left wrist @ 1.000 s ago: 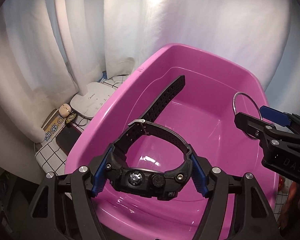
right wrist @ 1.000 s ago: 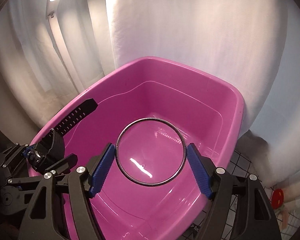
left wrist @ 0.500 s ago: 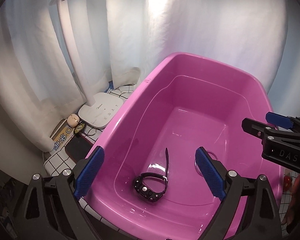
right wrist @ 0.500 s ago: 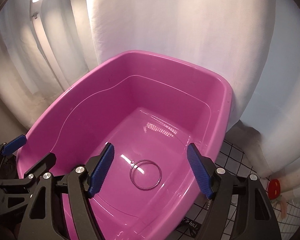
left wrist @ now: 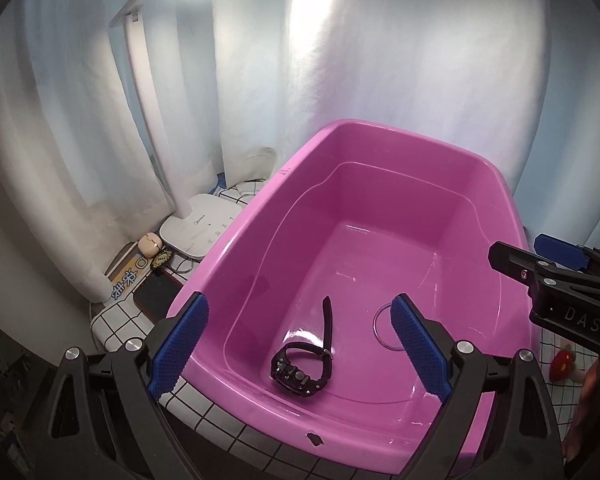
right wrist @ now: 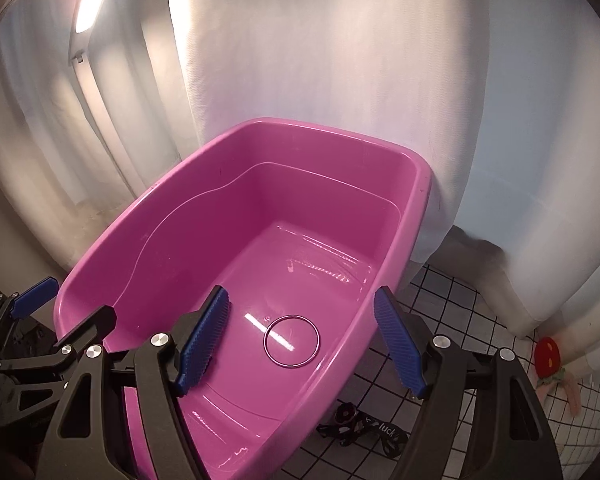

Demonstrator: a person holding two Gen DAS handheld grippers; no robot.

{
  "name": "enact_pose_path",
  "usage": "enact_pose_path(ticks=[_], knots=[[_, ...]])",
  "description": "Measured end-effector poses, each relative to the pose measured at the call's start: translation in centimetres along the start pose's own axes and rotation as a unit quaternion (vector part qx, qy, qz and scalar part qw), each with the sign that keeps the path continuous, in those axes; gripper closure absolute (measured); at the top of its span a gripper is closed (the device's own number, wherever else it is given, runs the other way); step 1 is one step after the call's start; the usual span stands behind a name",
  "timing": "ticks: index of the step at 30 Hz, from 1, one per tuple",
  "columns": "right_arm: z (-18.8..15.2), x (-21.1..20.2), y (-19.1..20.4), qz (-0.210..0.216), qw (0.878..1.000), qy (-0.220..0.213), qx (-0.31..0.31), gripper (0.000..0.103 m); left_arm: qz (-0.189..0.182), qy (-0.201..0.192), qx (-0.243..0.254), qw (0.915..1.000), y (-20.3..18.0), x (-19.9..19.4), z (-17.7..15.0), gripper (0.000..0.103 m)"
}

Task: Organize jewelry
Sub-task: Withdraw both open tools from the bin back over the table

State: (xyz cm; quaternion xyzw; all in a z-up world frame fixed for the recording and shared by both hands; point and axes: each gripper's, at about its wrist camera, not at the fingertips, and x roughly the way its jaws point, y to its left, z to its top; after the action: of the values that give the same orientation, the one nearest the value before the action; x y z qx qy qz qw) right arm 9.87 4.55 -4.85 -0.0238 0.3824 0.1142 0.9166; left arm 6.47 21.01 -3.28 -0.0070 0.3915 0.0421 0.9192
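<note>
A black wristwatch (left wrist: pixel 304 368) lies on the floor of the pink plastic tub (left wrist: pixel 380 132), near its front left corner. A thin metal bangle (right wrist: pixel 291 341) lies flat on the tub floor to the right of the watch; the left wrist view shows the bangle (left wrist: pixel 380 330) partly behind a blue pad. My left gripper (left wrist: pixel 300 350) hangs open above the tub's front, empty. My right gripper (right wrist: pixel 302 338) is open too, above the bangle and clear of it. The right gripper's fingers (left wrist: pixel 540 276) show at the right edge of the left wrist view.
The tub (right wrist: pixel 340 130) stands on a white grid-patterned cloth (right wrist: pixel 452 292), with white curtains behind. Left of it are a white lamp base (left wrist: pixel 198 226), a dark phone (left wrist: pixel 158 294) and small trinkets. A black item (right wrist: pixel 360 428) and a red felt toy (right wrist: pixel 548 354) lie at the right.
Both grippers let go: the watch and the bangle dropped onto the tub floor. Both hands then drew back and up, so the tub looks smaller and farther.
</note>
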Motion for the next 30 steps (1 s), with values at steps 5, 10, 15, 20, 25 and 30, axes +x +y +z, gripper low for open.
enact_pose_path(ticks=[5,10,15,20,25,30], knots=[[-1.7,-2.6,-2.3,-0.007,1.000,-0.016,0.024,0.031,-0.020,-0.011,0.011,0.9997,-2.4,-1.7,-0.3,0.013],[-4.6,-6.1,-6.3,-0.027,0.997,-0.033,0.063,0.031,-0.049,-0.021,0.027,0.9982,-5.6,-3.4,-0.9,0.013],[-8.2,-9.5,-11.2,-0.073,0.993,-0.031,0.092,0.031,-0.092,-0.026,0.047,0.9943,-9.3,-5.3,-1.6,0.013],[-12.1,-12.7,-16.2,-0.113,0.984,-0.024,0.138,0.031,-0.129,-0.025,0.069,0.9889,-13.3,-6.7,-2.9,0.013],[-15.7,-15.3,-20.5,-0.144,0.973,-0.019,0.181,0.031,-0.154,-0.009,0.098,0.9832,-17.5,-7.2,-4.7,0.013],[-19.1,-17.2,-23.6,-0.168,0.964,-0.016,0.203,0.031,-0.168,0.014,0.119,0.9784,-21.2,-7.3,-6.8,0.013]])
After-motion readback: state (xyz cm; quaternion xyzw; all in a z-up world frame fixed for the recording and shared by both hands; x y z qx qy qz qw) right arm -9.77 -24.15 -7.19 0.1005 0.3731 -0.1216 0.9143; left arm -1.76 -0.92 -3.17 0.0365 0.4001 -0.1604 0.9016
